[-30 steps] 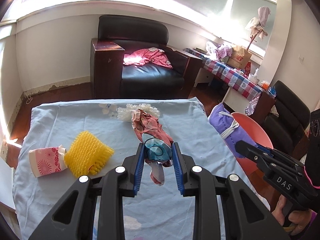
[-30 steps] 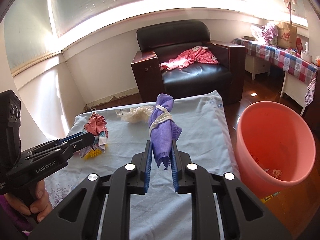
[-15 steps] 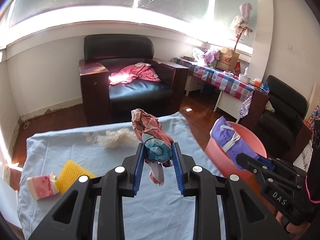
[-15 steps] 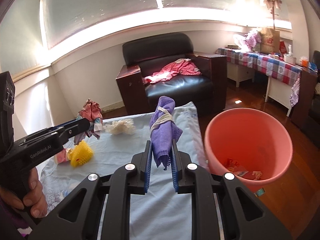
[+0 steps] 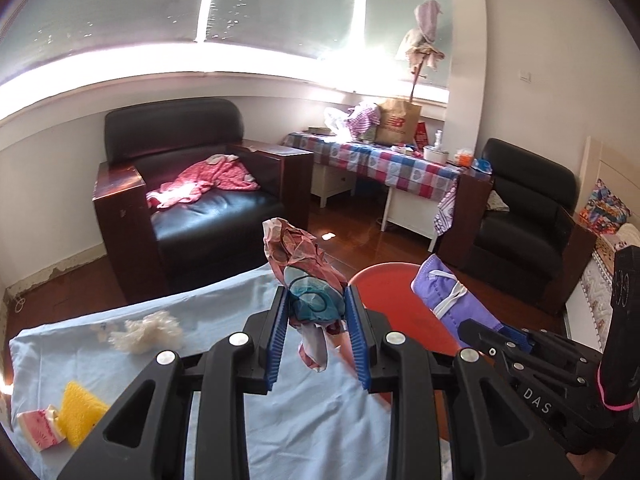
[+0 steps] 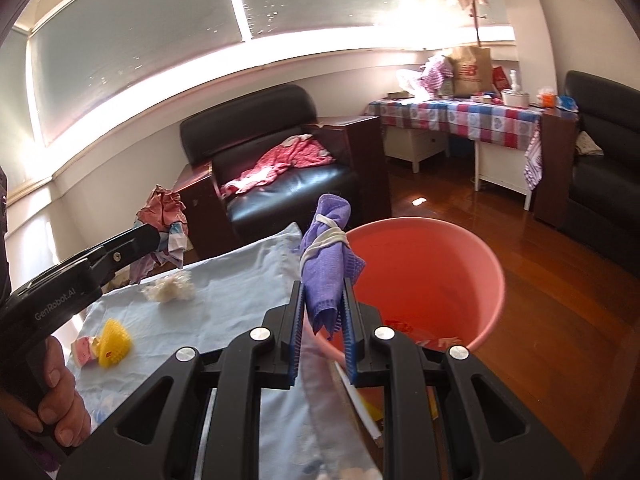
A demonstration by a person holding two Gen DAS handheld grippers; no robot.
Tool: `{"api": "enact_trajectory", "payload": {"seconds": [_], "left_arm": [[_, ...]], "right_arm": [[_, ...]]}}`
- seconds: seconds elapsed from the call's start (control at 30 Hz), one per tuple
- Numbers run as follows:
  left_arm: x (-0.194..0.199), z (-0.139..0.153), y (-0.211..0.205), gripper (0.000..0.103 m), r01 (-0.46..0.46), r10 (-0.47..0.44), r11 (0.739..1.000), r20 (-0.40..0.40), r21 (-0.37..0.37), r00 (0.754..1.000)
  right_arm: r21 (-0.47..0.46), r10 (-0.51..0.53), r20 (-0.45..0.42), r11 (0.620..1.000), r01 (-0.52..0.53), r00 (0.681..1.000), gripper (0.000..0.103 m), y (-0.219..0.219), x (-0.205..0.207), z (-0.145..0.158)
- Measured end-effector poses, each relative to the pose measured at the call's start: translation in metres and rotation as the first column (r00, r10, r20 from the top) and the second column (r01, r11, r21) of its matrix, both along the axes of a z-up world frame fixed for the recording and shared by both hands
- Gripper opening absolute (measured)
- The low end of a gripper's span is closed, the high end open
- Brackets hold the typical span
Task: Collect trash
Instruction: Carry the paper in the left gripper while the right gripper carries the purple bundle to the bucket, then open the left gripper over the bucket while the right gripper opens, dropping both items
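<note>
Purple cloth (image 6: 324, 268), rolled and tied with a white band, is clamped between the blue pads of the right gripper (image 6: 322, 316) at the centre of the right wrist view, its top end over the near rim of the pink bucket (image 6: 460, 264), which fills the middle right. A crumpled patterned rag (image 5: 308, 280) in reds and teal is pinched in the left gripper (image 5: 316, 320) at the centre of the left wrist view, above the edge of the pale blue sheet (image 5: 200, 320). On that sheet, toward the lower left, lie a white fluffy wad (image 5: 146, 330), a yellow bristly sponge (image 5: 80, 406) and, touching it, a crushed pink paper cup (image 5: 38, 430).
</note>
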State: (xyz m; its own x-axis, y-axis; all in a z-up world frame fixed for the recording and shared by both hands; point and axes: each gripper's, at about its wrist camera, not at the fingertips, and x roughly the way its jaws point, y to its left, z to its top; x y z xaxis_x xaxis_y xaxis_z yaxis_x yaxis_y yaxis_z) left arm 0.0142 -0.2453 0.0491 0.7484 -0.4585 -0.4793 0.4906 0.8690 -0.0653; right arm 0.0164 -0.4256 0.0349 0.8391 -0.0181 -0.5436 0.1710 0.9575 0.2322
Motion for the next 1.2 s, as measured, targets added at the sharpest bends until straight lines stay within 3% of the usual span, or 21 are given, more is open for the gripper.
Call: {"api": "enact_trajectory", "payload": {"seconds": [0.27,0.6,1.2], "left_arm": [[0.009,-0.003,-0.040,0.029,0.083,-0.083,0.996,0.008,0.015,0.997],[0.029,-0.028,-0.085,0.029,0.151,-0.147,0.988,-0.082,0.041,0.986],[0.045,-0.060,-0.109,0.033,0.200,-0.191,0.979,-0.166,0.039,0.968]], "right_arm": [[0.027,-0.082,-0.015,0.996,0.082,0.997,0.018,-0.031,-0.005,-0.013],[0.035,-0.113,-0.048,0.993,0.115,0.992,0.018,-0.047,0.000,-0.026],[0.048,-0.126,-0.078,0.990,0.130,0.989,0.018,-0.057,0.006,-0.037]]}}
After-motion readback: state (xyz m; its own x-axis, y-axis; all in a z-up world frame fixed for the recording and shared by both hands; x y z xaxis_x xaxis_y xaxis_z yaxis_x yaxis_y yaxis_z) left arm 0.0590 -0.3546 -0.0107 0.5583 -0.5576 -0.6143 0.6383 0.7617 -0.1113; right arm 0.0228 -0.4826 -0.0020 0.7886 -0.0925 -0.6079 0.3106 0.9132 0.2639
